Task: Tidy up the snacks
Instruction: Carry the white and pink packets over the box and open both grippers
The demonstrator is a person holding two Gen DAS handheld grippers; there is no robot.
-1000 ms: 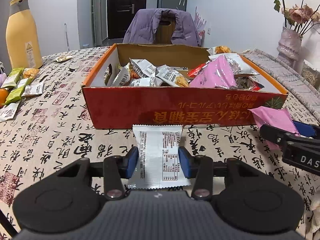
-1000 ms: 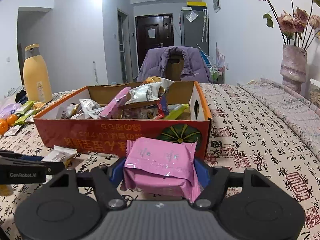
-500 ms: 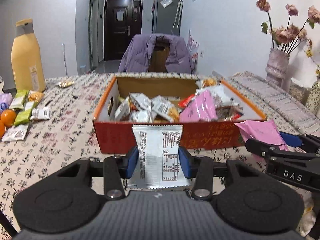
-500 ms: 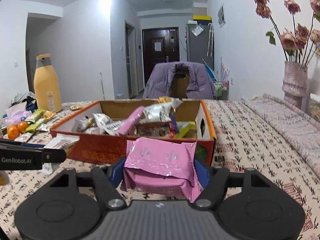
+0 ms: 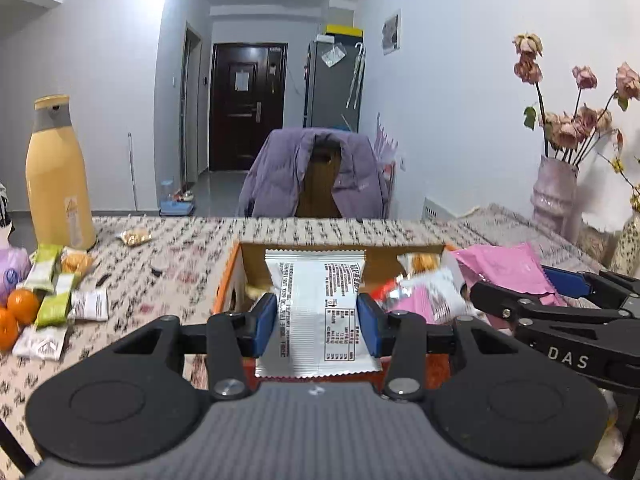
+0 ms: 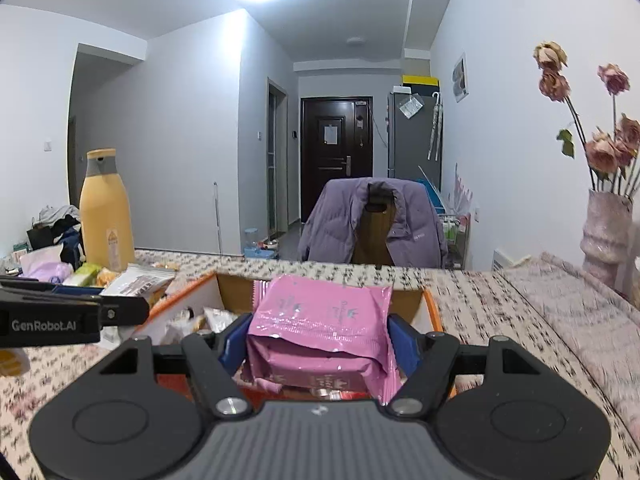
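We are clamping the left hand-held gripper (image 5: 317, 322) on a flat silver foil snack packet (image 5: 316, 312), and the right hand-held gripper (image 6: 316, 346) on a puffy pink plastic snack pack (image 6: 320, 328), both above the near wall of the orange cardboard box (image 5: 226, 276). We are advising clearing that wall before letting go, each over a gap among the snacks.

A silver snack packet (image 5: 318, 304) and a pink snack packet (image 6: 320, 330) are held upright at center frame above an orange-rimmed cardboard box (image 5: 230, 276) heaped with wrapped snacks.
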